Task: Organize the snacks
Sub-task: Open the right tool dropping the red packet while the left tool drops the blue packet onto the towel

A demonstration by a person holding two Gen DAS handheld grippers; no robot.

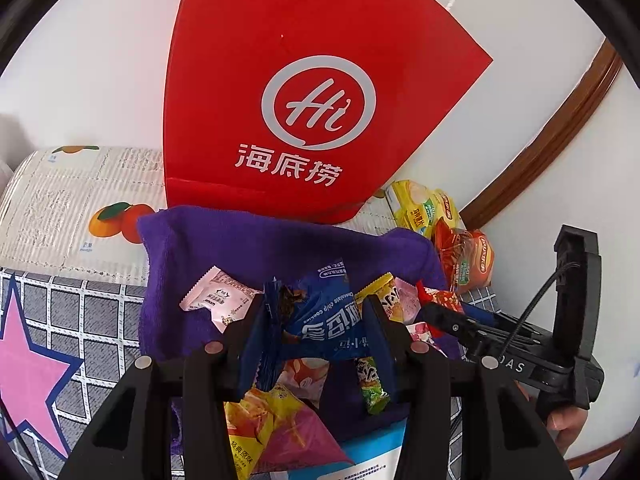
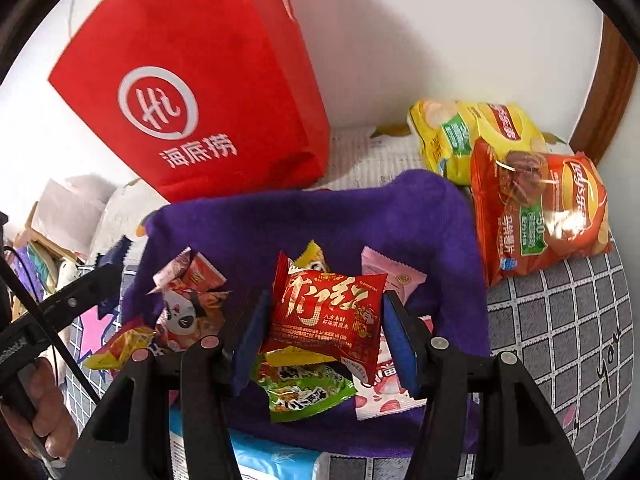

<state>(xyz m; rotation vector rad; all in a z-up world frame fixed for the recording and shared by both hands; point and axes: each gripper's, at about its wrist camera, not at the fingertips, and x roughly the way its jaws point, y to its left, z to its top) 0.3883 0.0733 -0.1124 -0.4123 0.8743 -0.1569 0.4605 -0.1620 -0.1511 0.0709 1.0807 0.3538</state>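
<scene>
Left gripper is clamped on a blue foil chocolate-chip cookie packet; right gripper is clamped on a red foil snack packet. Both hang over the purple fleece cloth of loose snacks (on the bed). Lift clear first, then carry toward the red paper bag behind.

A plain white wall closes the far side, evenly lit; a brown wooden trim curves along it at the right; nearer, a grey grid-patterned bedsheet carries a pink star at the left.
</scene>
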